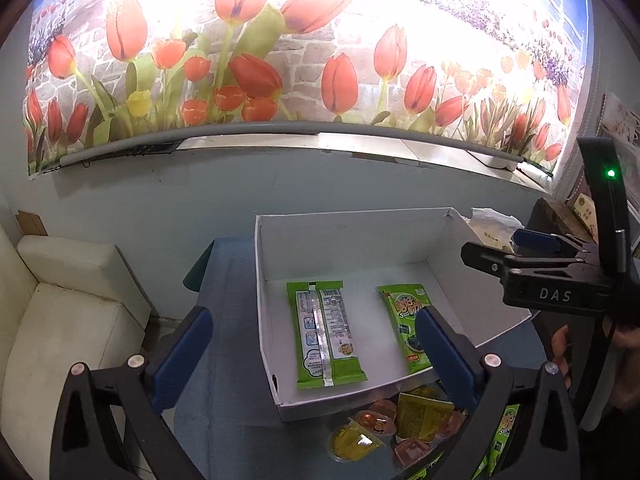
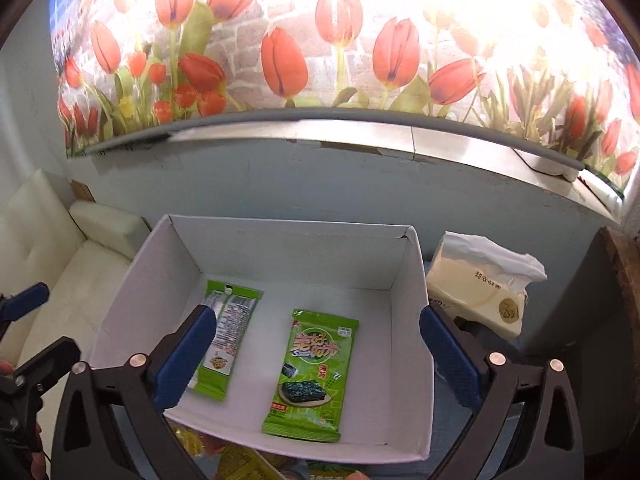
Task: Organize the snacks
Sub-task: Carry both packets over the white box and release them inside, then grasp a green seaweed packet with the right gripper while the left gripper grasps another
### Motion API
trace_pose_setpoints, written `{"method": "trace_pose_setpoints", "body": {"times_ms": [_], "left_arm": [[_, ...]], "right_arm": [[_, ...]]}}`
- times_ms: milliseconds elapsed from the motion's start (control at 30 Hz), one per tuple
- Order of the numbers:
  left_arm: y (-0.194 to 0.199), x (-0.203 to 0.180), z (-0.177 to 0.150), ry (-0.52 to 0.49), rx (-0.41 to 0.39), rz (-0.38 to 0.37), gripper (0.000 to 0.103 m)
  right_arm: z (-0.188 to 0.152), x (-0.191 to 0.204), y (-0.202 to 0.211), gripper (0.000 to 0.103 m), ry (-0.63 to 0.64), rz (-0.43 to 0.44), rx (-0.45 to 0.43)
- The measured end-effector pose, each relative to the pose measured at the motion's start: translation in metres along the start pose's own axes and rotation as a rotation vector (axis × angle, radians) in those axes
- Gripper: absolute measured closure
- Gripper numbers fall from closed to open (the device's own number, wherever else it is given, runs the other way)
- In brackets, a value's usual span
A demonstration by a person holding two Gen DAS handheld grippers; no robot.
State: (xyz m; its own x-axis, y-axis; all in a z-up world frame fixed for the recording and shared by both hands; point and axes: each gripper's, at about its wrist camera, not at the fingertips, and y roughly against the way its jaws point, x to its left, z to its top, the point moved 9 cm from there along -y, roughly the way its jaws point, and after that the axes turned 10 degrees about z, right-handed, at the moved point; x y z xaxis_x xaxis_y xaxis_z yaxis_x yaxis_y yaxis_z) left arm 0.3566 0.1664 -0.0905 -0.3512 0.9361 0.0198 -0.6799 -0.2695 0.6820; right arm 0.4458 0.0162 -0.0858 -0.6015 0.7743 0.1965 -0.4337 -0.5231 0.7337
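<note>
Left wrist view: left gripper (image 1: 316, 354) jaws wide, empty, low centre. White cardboard box (image 1: 360, 236) mid-frame holds two green seaweed snack packets (image 1: 326, 334), apart. Jelly cups (image 1: 356, 442) loose at bottom, outside box.

Right wrist view: right gripper (image 2: 316, 354) wide, empty, above face-up seaweed packet (image 2: 310, 376). Tissue pack (image 2: 476, 280) right of box.

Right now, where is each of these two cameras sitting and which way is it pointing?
Left wrist: on the left gripper, angled down at the white box; own blue fingers wide apart, right gripper and a hand alongside.
Right wrist: on the right gripper, angled down over the box; own fingers wide apart, left gripper at the left edge.
Shared: box, two green snack packets, tulip mural.
</note>
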Motion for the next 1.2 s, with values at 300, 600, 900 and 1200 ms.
{"method": "trace_pose_setpoints", "body": {"times_ms": [300,600,900,1200], "left_arm": [[0.054,-0.020,-0.041,-0.060,-0.045,-0.072,0.000],[0.108,-0.037,-0.124,-0.148,-0.048,-0.135,0.000],[0.139,-0.022,-0.182,-0.149,-0.010,-0.146,0.000],[0.141,-0.013,-0.200,-0.178,0.004,-0.131,0.000]], "right_arm": [[-0.109,-0.056,0.071,0.000,-0.291,-0.200,-0.018],[-0.237,-0.074,0.071,0.000,-0.437,-0.274,0.104],[-0.257,-0.061,0.043,0.000,-0.412,-0.304,0.168],[-0.267,-0.065,0.026,0.000,-0.427,-0.329,0.194]]}}
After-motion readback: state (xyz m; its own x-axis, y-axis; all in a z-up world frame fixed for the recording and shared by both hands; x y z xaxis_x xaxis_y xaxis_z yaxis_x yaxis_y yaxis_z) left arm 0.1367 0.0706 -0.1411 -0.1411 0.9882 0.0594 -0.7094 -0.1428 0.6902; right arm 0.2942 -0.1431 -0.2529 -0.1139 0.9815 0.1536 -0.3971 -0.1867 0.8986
